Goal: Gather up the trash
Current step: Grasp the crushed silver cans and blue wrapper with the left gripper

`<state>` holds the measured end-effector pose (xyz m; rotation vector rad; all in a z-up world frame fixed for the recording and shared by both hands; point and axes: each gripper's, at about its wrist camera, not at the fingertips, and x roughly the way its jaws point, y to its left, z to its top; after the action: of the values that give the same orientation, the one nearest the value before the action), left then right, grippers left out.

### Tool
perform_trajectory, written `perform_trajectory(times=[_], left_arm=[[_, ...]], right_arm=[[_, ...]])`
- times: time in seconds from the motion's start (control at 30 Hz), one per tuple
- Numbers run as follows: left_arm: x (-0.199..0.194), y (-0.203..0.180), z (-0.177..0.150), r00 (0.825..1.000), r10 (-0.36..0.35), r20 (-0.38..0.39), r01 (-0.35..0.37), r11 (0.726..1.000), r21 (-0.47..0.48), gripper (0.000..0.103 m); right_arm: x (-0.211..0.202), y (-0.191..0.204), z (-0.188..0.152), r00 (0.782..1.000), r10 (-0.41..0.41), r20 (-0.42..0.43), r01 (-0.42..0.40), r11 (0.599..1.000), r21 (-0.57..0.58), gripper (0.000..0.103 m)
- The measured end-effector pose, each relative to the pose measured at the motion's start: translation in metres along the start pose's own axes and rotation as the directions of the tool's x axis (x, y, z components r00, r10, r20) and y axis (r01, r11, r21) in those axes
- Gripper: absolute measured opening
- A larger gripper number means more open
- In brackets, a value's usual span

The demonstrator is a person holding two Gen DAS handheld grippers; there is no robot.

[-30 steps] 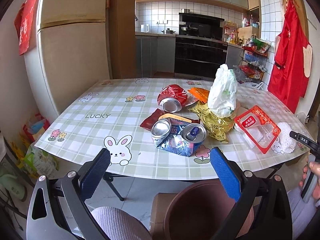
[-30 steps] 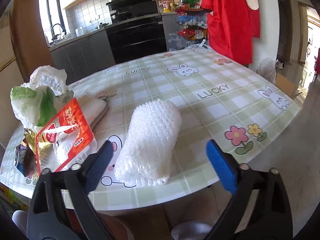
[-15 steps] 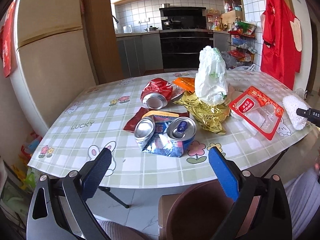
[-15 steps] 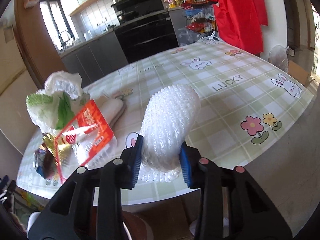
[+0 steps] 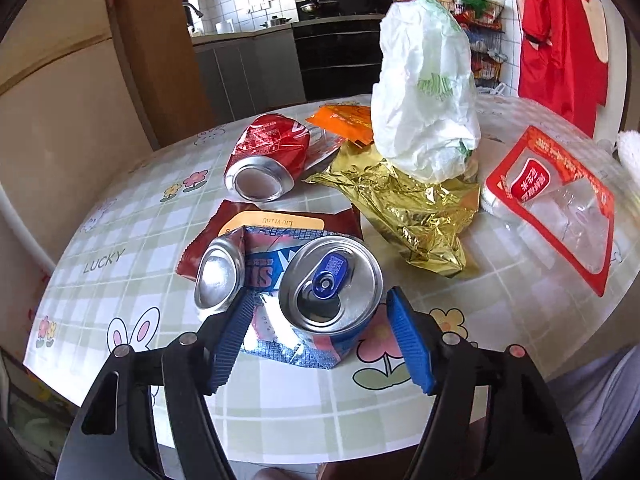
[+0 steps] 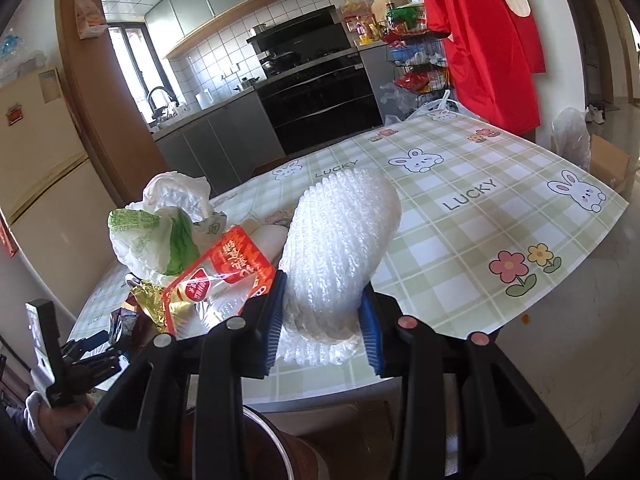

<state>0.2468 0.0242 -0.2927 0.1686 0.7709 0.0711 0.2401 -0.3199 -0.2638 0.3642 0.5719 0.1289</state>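
The left gripper (image 5: 320, 340) has just been closing; its jaws are set half-open around the crushed blue can (image 5: 320, 292) at the table's (image 5: 280, 412) near edge, pads not yet pressing. The can could be pinched off-centre on its rim and skid away. The foam net (image 6: 340, 252) is clamped by the right gripper (image 6: 320, 324); being soft, it could slip out.

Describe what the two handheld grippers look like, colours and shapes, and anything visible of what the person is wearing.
Both the left gripper and the right gripper have glossy black plastic bodies with angular arms, round silvery or pinkish pivot bolts, and two fingers faced with ribbed blue pads. No cables show. In the right wrist view, the left gripper's black handle appears at the lower left. A pale lavender-grey garment shows at the frame edge.
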Motion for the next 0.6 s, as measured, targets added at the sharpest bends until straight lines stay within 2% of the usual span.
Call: perform_trajectory(times=[0.23,0.33,0.5,0.6], left_arm=[[0.010,-0.007,0.004,0.996,0.086,-0.032,-0.085,0.996,0.031,0.067],[0.013,-0.006,0.004,0.994,0.098,-0.041,-0.097,0.994,0.041,0.065],[0.010,-0.005,0.002,0.996,0.085,-0.040,-0.083,0.996,0.043,0.047],[0.004,0.001,0.000,0.997,0.072,-0.024,-0.072,0.997,0.021,0.047]], right_arm=[[0.007,0.007,-0.003,1.000,0.022,-0.018,-0.022,1.000,-0.009,0.037],[0.008,0.010,-0.004,0.999,0.029,-0.024,-0.029,0.999,-0.014,0.037],[0.006,0.016,-0.006,0.999,0.038,-0.027,-0.039,0.999,-0.029,0.037],[0.003,0.020,-0.006,0.999,0.047,-0.026,-0.048,0.998,-0.041,0.037]])
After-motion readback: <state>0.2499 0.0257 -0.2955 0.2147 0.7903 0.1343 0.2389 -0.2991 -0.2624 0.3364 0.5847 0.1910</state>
